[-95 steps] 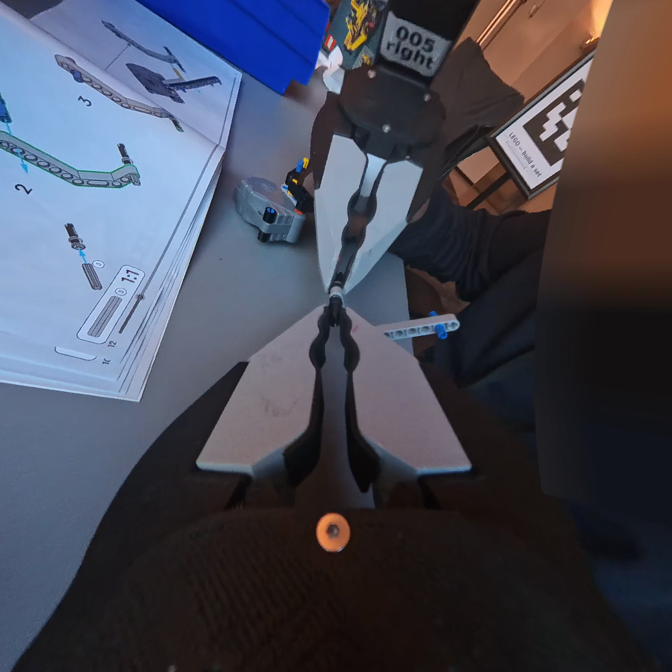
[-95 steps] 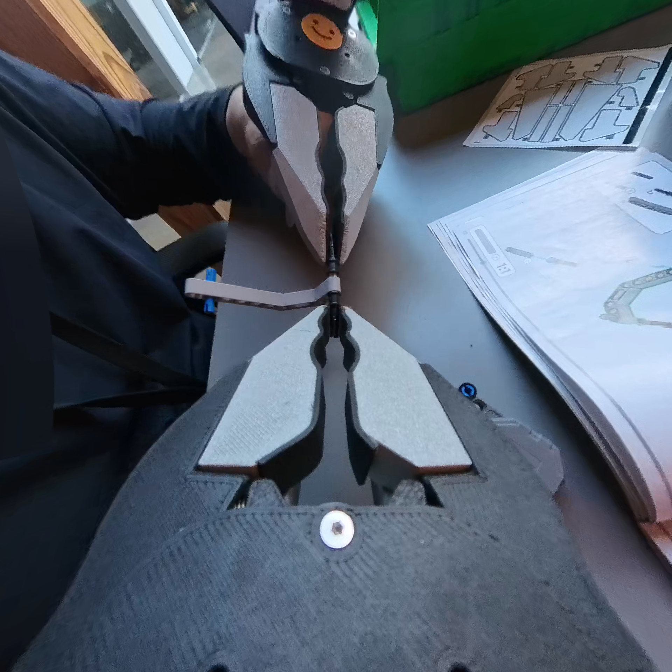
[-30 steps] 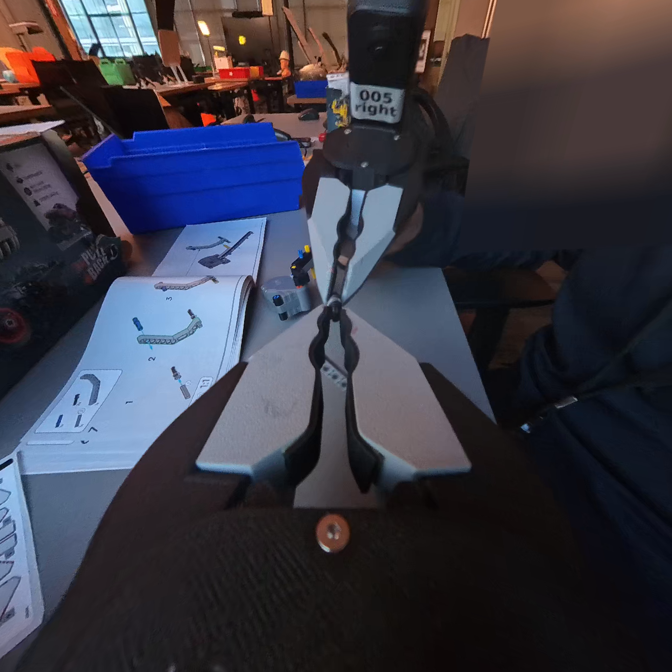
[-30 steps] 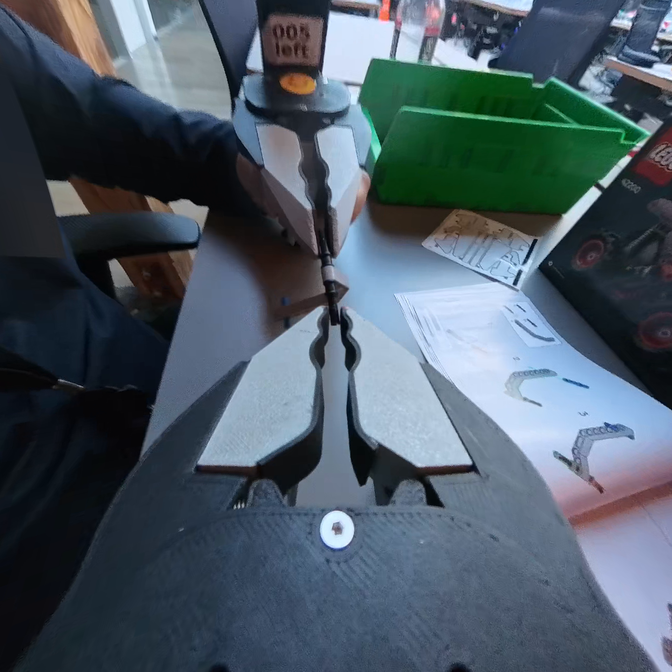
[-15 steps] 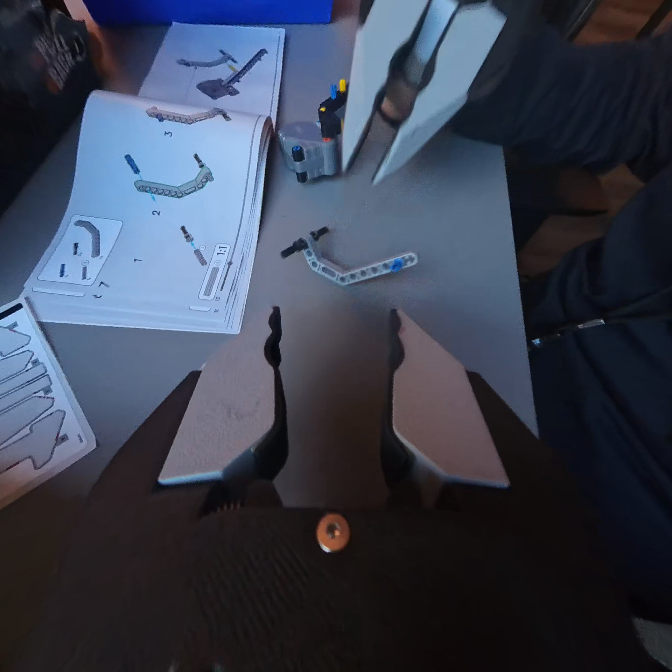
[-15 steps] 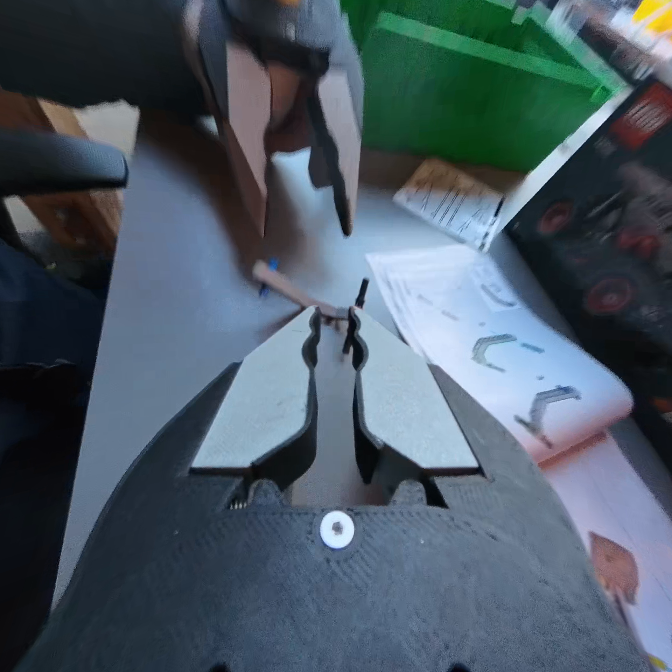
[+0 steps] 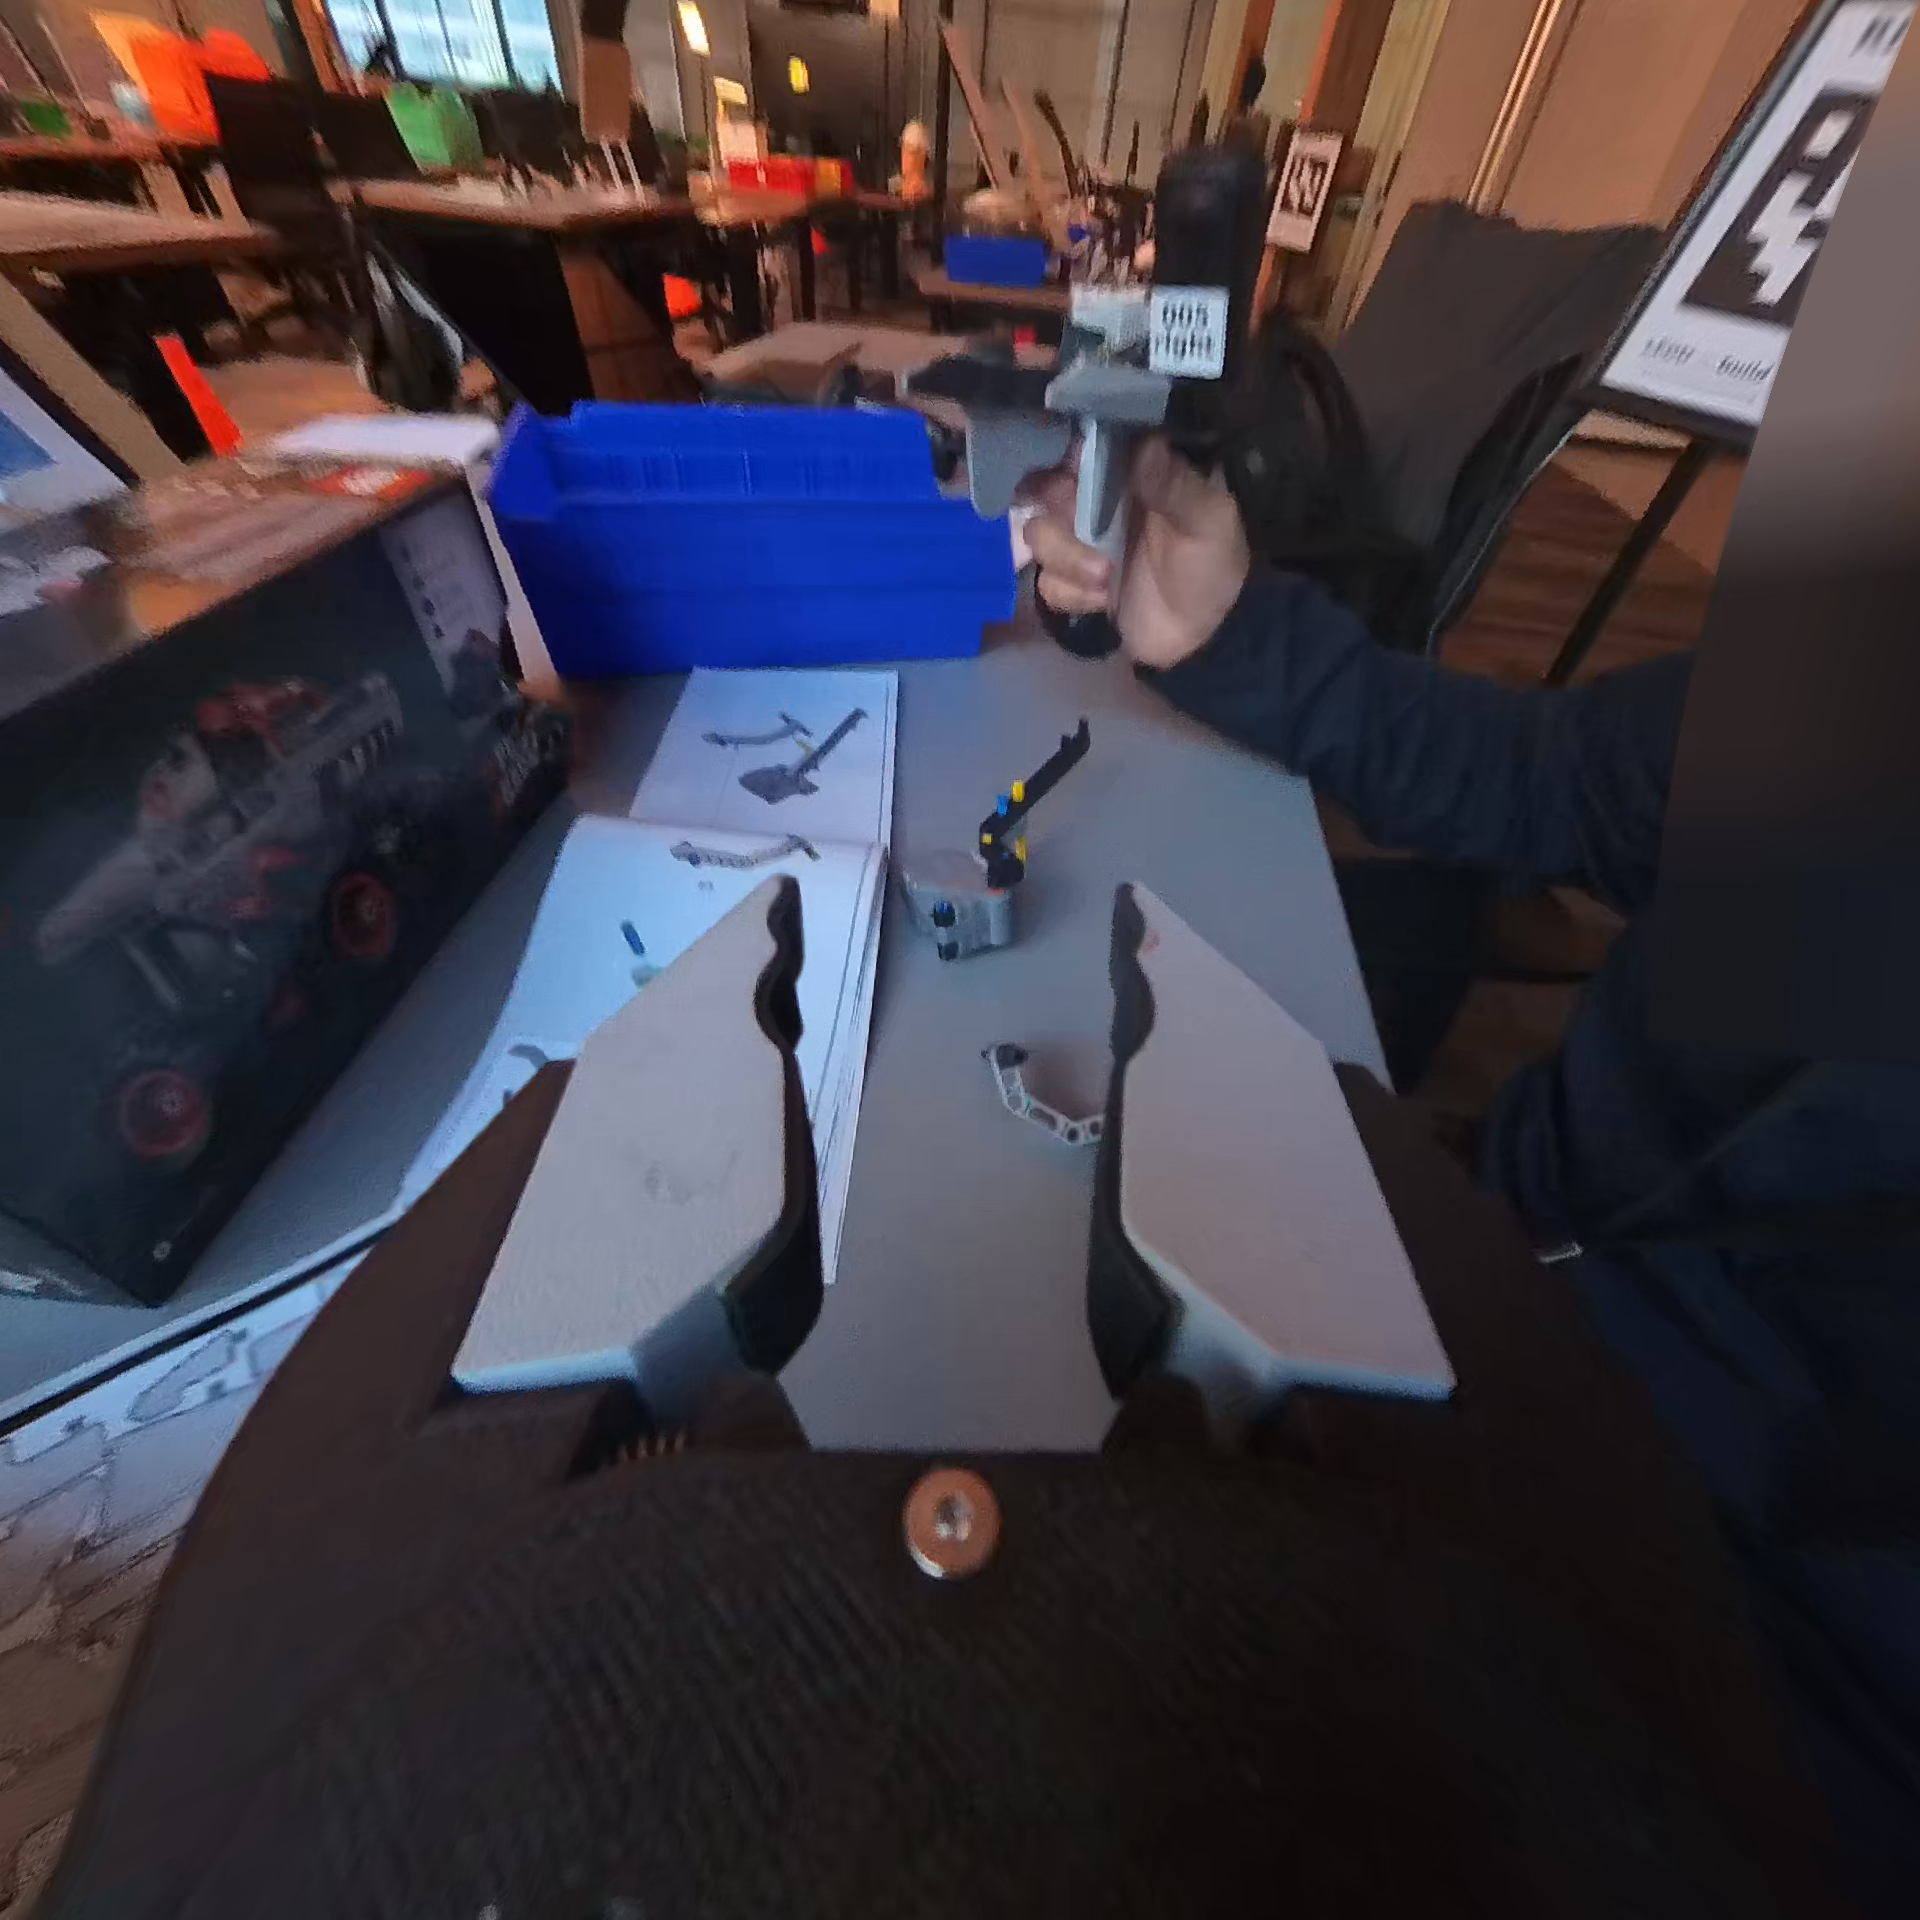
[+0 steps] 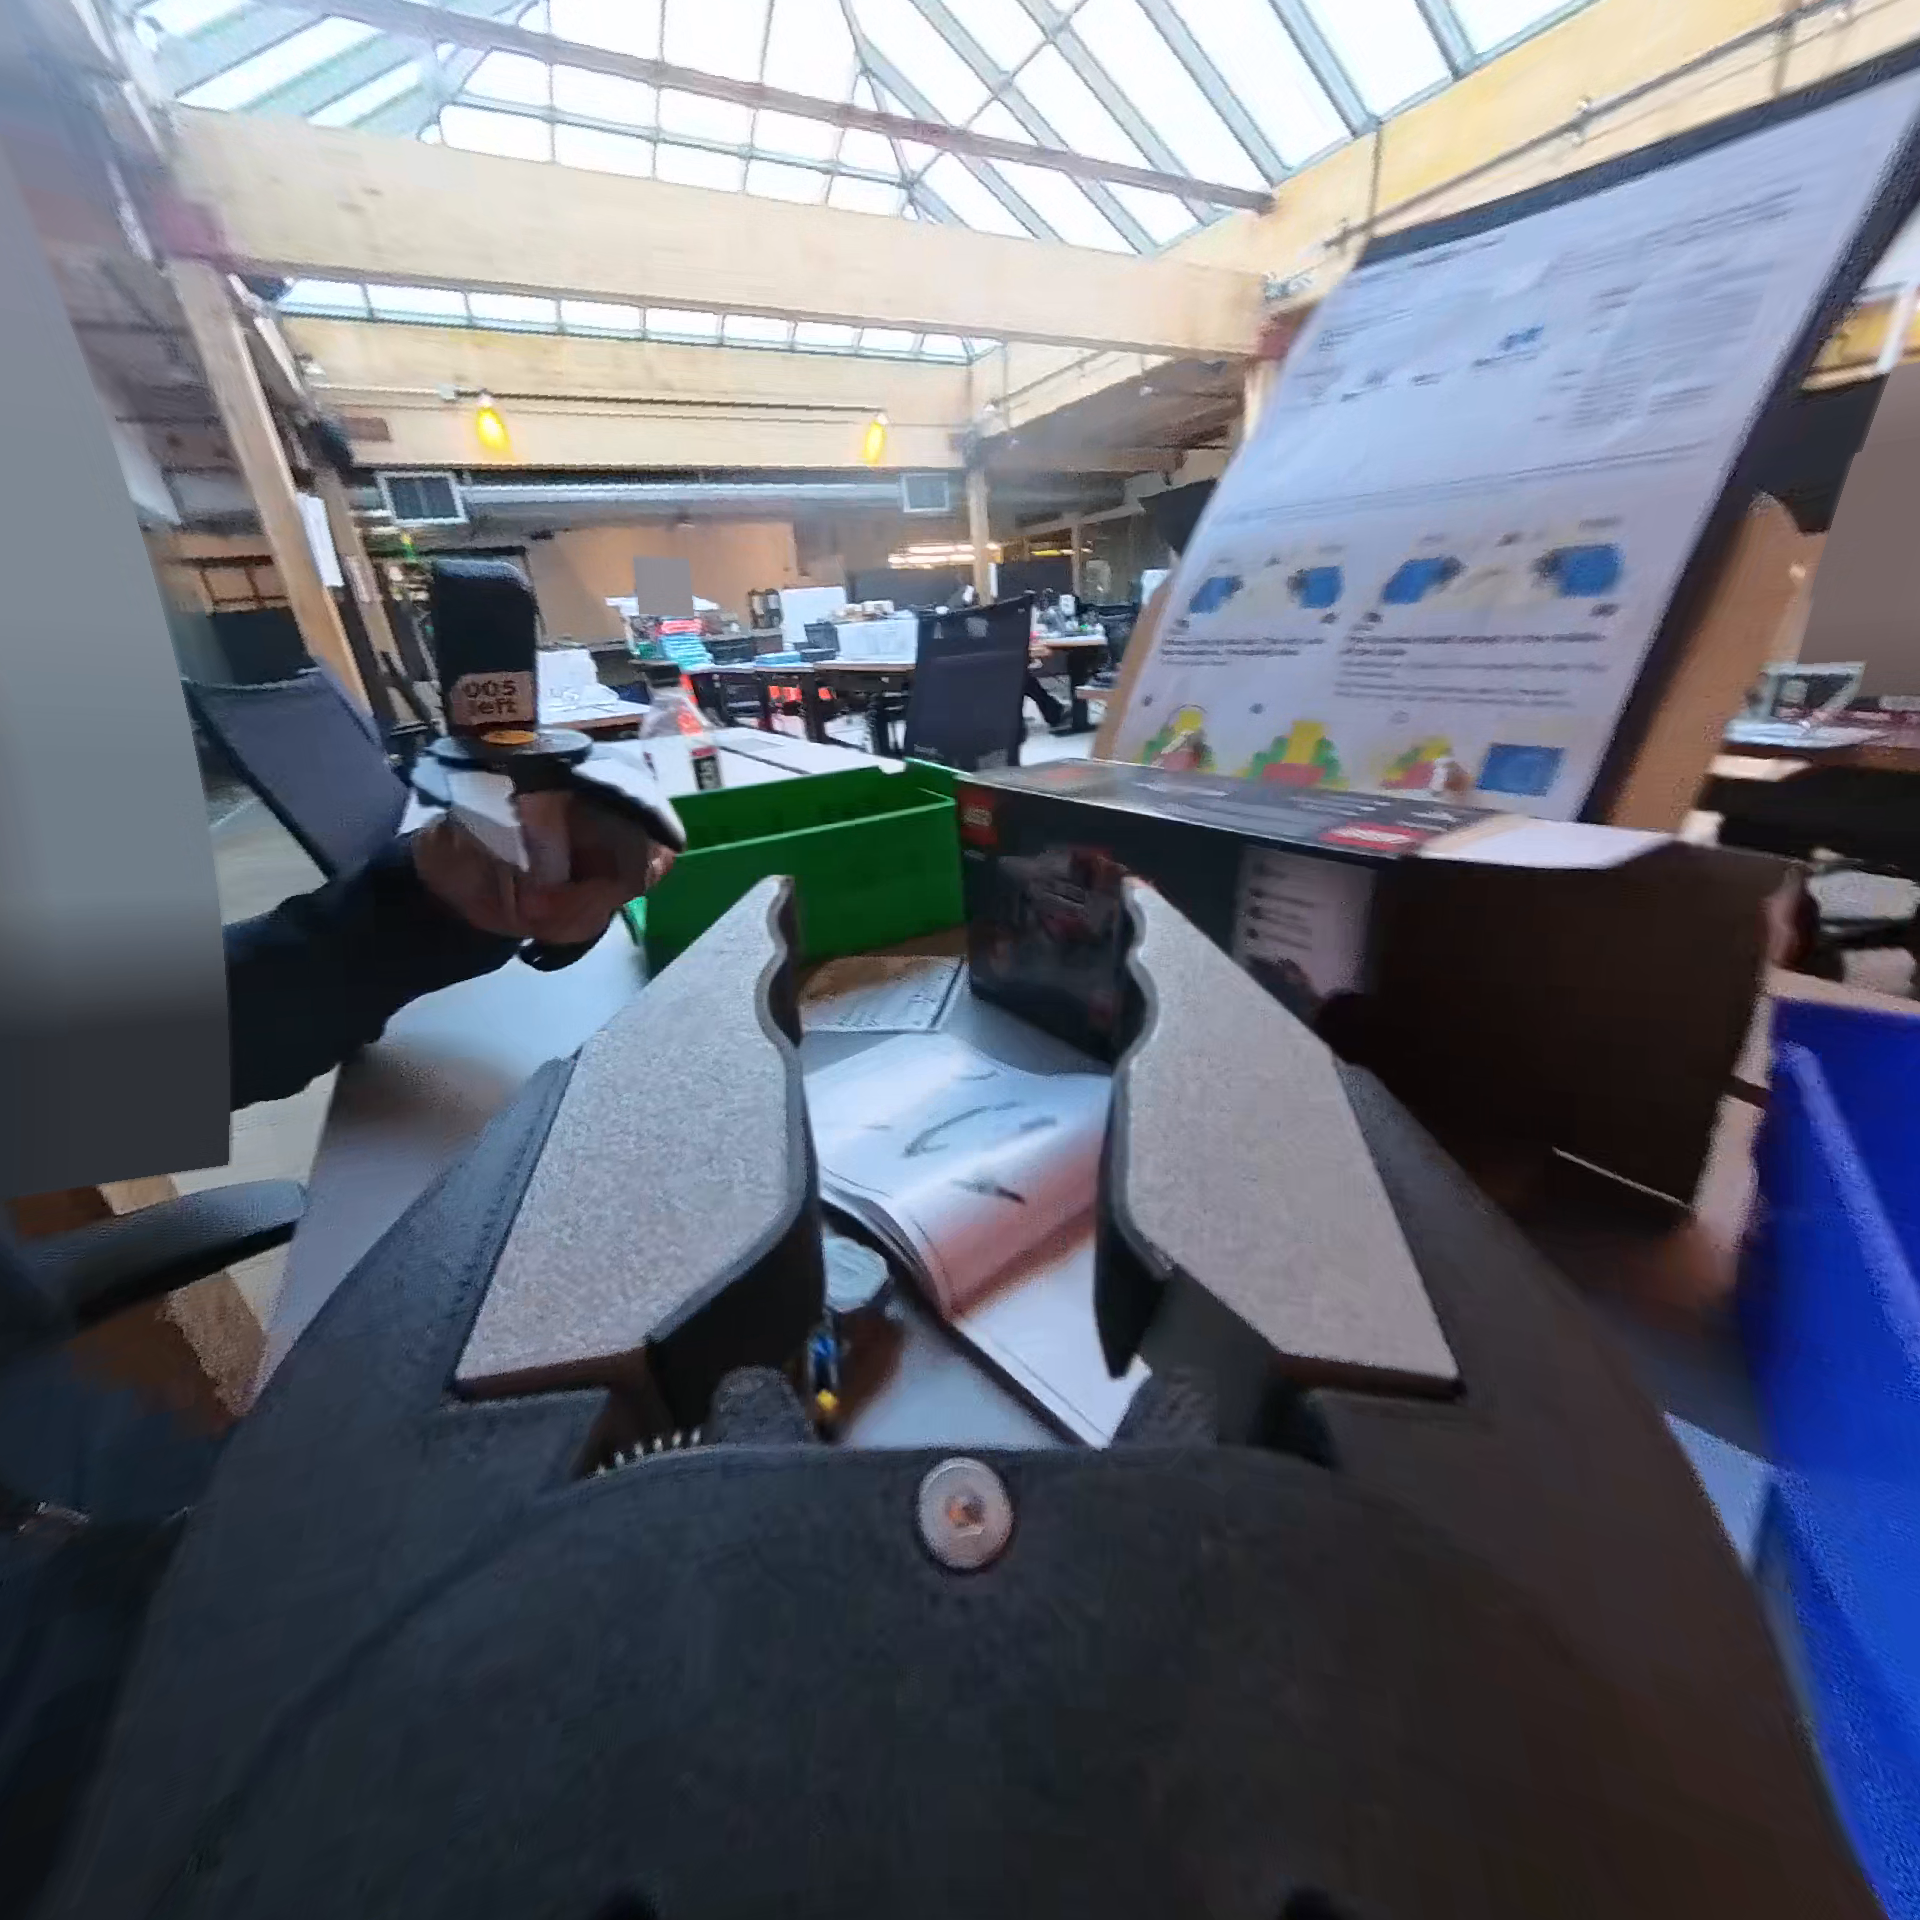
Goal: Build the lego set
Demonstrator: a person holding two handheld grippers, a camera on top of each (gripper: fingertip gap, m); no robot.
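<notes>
Left wrist view: both matte grey wedge-fingered grippers gape wide, empty; bent grey beam (image 7: 1042, 1103) lies flat.

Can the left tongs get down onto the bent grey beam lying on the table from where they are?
Probably yes: the left tongs are open and empty, and the bent grey beam lies loose just ahead with nothing over it.

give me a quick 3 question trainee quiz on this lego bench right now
1. True or false: the left gripper is shut on the bent grey beam.
2. Which bin stands behind the instruction booklet in the left wrist view? A) blue B) red C) yellow
3. Fill in: the small grey assembly sits on the ____.

Key: 1 false, both grippers are open and the beam lies on the table; 2 A, the blue bin; 3 table.
</notes>
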